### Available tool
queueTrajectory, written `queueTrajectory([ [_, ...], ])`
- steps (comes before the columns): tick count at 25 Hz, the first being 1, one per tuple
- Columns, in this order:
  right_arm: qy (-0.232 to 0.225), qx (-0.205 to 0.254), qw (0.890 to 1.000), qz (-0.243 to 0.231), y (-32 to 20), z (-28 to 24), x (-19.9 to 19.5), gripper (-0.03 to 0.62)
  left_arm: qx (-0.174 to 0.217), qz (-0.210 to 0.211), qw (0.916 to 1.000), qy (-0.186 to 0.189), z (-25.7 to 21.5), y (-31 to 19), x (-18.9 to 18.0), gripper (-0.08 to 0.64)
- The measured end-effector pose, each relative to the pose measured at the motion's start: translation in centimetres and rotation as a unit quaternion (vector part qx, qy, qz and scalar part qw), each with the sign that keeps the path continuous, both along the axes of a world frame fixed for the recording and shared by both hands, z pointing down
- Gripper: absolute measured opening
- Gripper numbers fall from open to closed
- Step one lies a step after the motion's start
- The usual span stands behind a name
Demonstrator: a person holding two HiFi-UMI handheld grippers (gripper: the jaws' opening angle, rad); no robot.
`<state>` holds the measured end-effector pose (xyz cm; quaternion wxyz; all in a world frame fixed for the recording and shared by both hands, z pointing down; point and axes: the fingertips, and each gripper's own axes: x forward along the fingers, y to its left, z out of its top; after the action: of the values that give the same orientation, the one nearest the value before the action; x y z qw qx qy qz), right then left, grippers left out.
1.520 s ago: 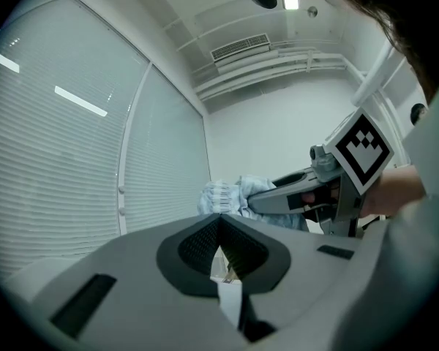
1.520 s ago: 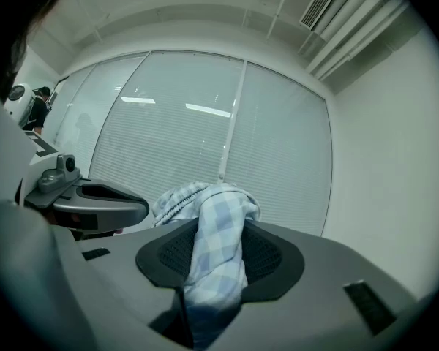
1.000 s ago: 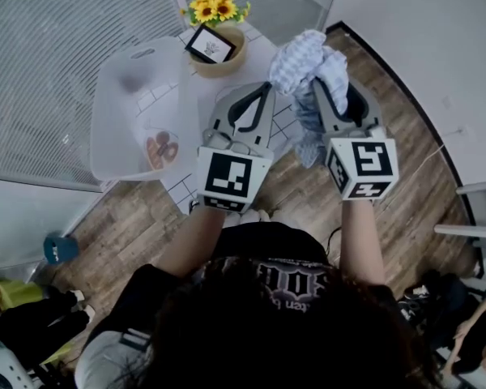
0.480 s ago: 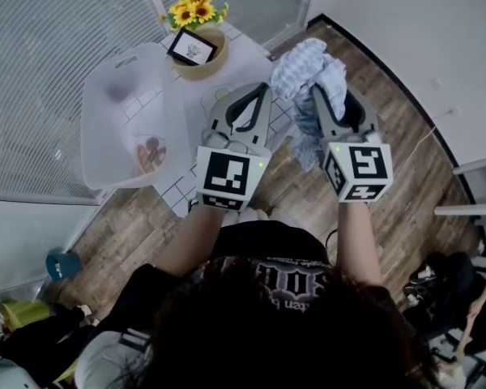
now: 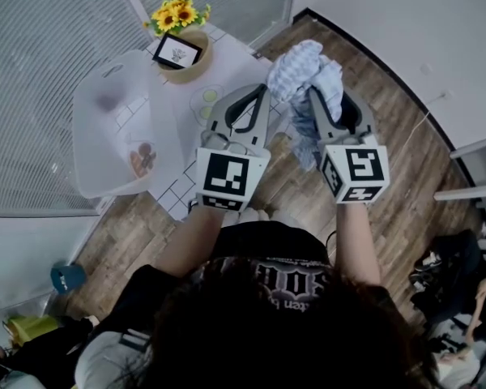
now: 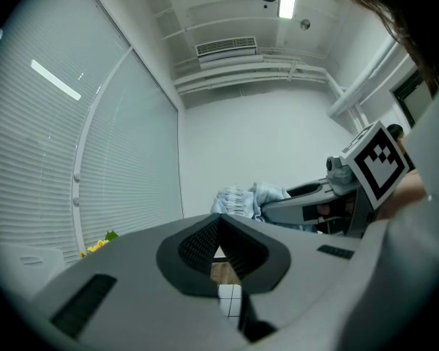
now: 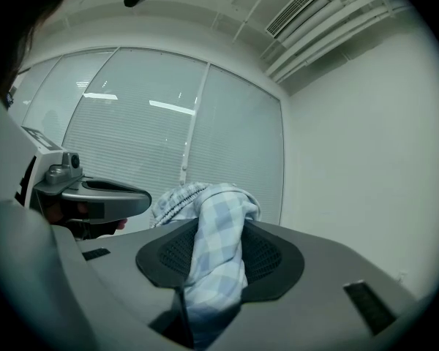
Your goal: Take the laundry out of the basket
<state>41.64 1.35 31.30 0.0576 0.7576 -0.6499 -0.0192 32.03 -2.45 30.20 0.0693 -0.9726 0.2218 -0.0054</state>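
Blue checked laundry (image 5: 306,65) clamped between right tongs (image 7: 218,232), left tongs (image 6: 219,221) closed together, empty

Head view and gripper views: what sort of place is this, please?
Probably an office or studio room, not a laundry: tall windows with blinds, a ceiling air vent, and a wooden floor with a small tiled table.

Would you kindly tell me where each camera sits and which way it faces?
Head view: on the person's head, looking down at left gripper, right gripper, checked cloth, basket; hair, forearms show.
Left gripper view: on that gripper, level along its shut, empty jaws; hair at edge.
Right gripper view: likewise, along jaws clamping the cloth.
All share the cloth.
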Motion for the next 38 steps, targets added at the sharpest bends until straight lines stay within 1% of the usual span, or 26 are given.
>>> queueTrajectory([
  [6, -0.007, 0.004, 1.000, 0.002, 0.5, -0.1, 0.3, 0.166, -0.001, 0.005, 1.0000, -0.005, 0.2, 0.3, 0.2, -0.002],
  [16, -0.002, 0.007, 1.000, 0.003, 0.1, 0.2, 0.6, 0.166, -0.001, 0.009, 0.9999, -0.008, 0.8, -0.1, 0.9, -0.002],
  [21, 0.002, 0.019, 1.000, -0.003, 0.1, 0.1, 0.5, 0.164, 0.000, 0.010, 0.9999, -0.005, 0.6, -0.2, 1.1, -0.002],
  [32, -0.001, 0.016, 1.000, 0.001, -0.3, 0.3, 1.2, 0.164, -0.003, 0.004, 0.9999, -0.012, 1.0, -0.9, 1.1, -0.002],
  [38, -0.002, 0.015, 1.000, 0.001, -0.1, 0.2, 1.2, 0.163, -0.004, 0.006, 0.9999, -0.010, 1.0, -0.8, 1.2, -0.002],
])
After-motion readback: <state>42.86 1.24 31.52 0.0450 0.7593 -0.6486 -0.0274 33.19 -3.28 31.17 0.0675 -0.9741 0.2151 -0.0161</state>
